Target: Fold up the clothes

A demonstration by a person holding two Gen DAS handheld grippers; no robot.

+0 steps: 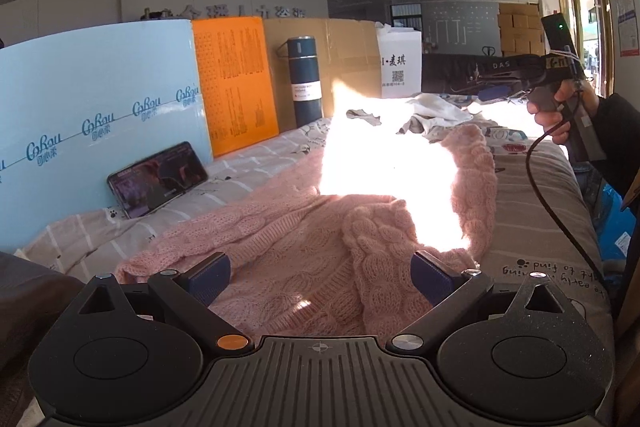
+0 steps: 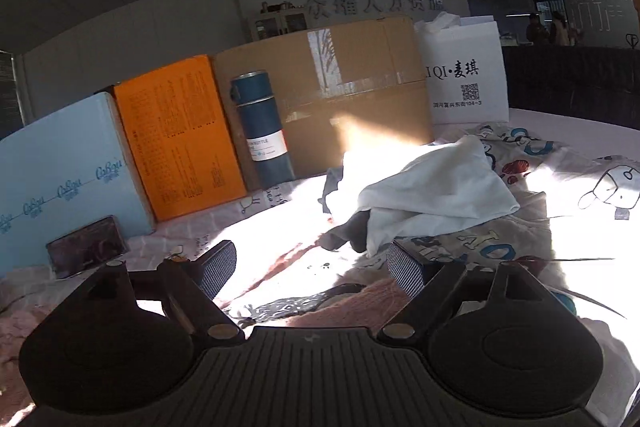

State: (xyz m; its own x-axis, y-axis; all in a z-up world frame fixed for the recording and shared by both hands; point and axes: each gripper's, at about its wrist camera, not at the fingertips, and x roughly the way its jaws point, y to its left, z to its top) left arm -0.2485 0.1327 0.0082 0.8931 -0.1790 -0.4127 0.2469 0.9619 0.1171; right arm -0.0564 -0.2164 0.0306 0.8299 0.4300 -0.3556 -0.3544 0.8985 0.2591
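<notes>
**Left wrist view: pink sweater spread but unfolded, both tools empty**

Left wrist view shows the pink cable-knit sweater (image 1: pixel 304 239) lying rumpled across the bed (image 1: pixel 540 211), one thick knitted part doubled loosely over the body and a strong patch of sunlight washing out its far half. No crisp crease or squared edge is visible, so the fold appears, at best, barely begun. The left hand-held gripper (image 1: pixel 320 277) hovers low over the near hem with its jaws spread wide and nothing between them. The right hand-held gripper (image 1: pixel 496 93), seen here from the side and carried well above the far end of the bed, shows its own fingers in the right wrist view (image 2: pixel 312 267): set wide apart, empty, with a pink edge of the sweater just below them.

Beyond the sweater a heap of unsorted clothes waits: a white garment (image 2: pixel 432 187) draped over a grey garment (image 2: pixel 352 231), resting on a printed cloth (image 2: pixel 480 247). None of these looks folded. No finished stack is in sight.

Along the back stand a blue panel (image 1: pixel 92 115), an orange board (image 1: pixel 236 79), a dark flask (image 1: pixel 306 79) and a cardboard box (image 1: pixel 348 59); a phone (image 1: pixel 158 179) leans against the panel.
</notes>
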